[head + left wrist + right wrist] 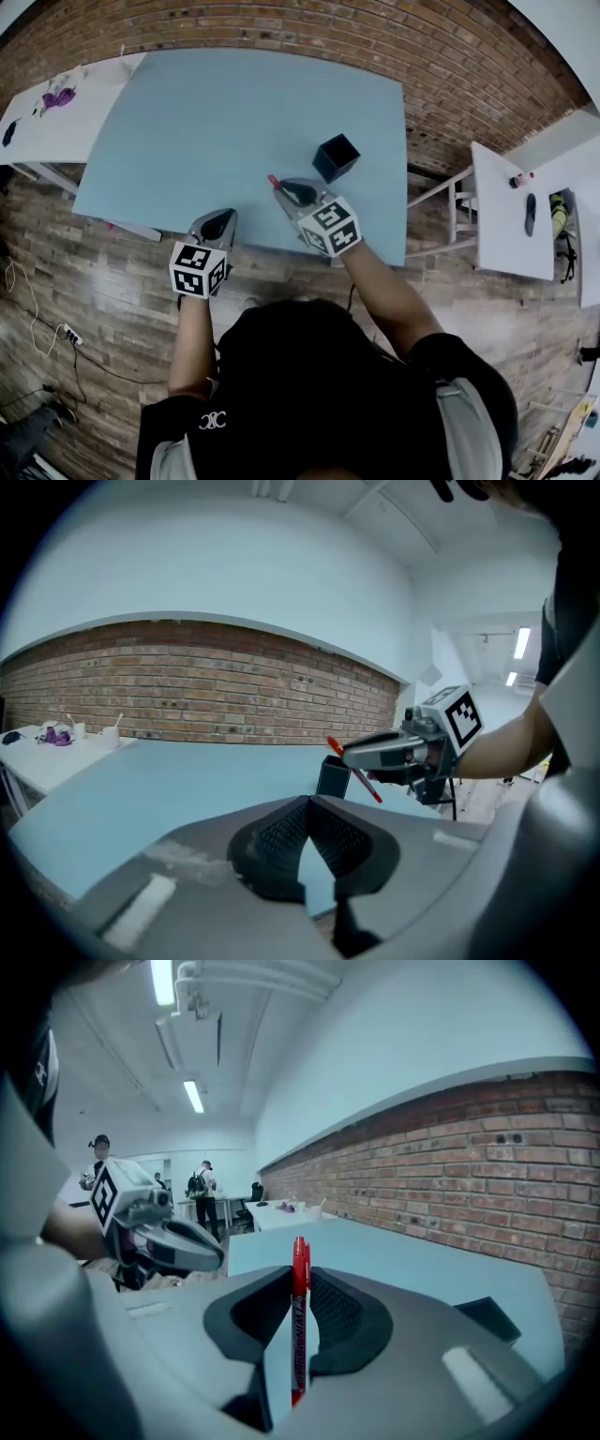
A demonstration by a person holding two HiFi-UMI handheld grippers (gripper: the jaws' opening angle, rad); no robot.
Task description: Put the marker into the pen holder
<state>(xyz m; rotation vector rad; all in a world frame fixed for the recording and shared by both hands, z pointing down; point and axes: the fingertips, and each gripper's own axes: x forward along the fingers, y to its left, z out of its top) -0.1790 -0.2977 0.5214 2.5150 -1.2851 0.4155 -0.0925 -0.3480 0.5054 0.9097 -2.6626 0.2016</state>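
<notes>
Right gripper (pixel 300 1290) clamps red marker (pixel 298 1340) near black pen holder (pixel 336 157); left gripper (pixel 307 804) closed, empty, over blue table (pixel 216 122).

Smooth matt table (pixel 234 122), rough brick wall (pixel 187 686), glossy plastic marker (pixel 297 1335)

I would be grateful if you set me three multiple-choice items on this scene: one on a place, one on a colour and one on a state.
1. Where is the marker?
A) in the left gripper's jaws
B) flat on the table
C) in the right gripper's jaws

2. What colour is the pen holder?
A) white
B) dark
C) yellow

3. How do the left gripper's jaws stand?
A) shut, empty
B) shut on the marker
C) wide apart

Answers: 1 C, the right gripper view shows the jaws pinching it; 2 B, it is a dark box on the blue table; 3 A, the tips meet with nothing between.
</notes>
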